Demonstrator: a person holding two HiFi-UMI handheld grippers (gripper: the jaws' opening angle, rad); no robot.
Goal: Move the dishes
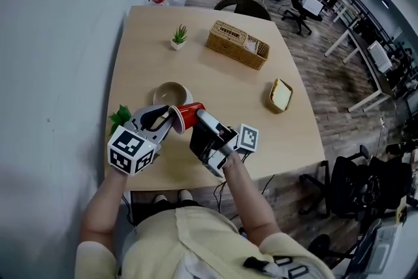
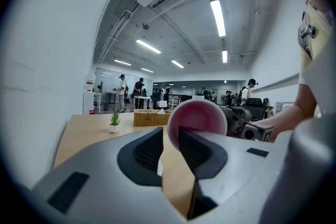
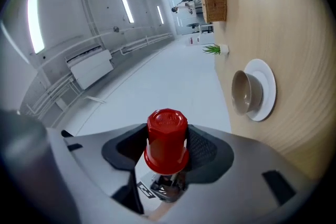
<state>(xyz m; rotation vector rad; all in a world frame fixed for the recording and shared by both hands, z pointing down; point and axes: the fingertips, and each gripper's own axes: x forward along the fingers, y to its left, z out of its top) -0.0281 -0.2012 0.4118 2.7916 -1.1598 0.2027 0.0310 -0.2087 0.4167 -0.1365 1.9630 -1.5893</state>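
Two claws, one red cup (image 1: 188,115) right now. It's lying on its side in the air over the near edge of the table (image 1: 215,85), just on the near side of the beige bowl (image 3: 244,93) that sits on its white saucer (image 3: 269,86). My right claw (image 3: 168,136) is clamped on the cup's body, pads tight on both sides, base pointing away from it. My left claw (image 2: 169,134) is roughly half open and straddles the rim, one side outside the wall and the other across the mouth. A sliver of table shows beside the rim, so I'd say it isn't pinching yet. Looks to me like a handover. Next the left needs to squeeze the wall firmly before the right lets go, otherwise the cup could drop onto the bowl or roll off the near edge. The basket (image 1: 238,44) sits far off, out of the way.
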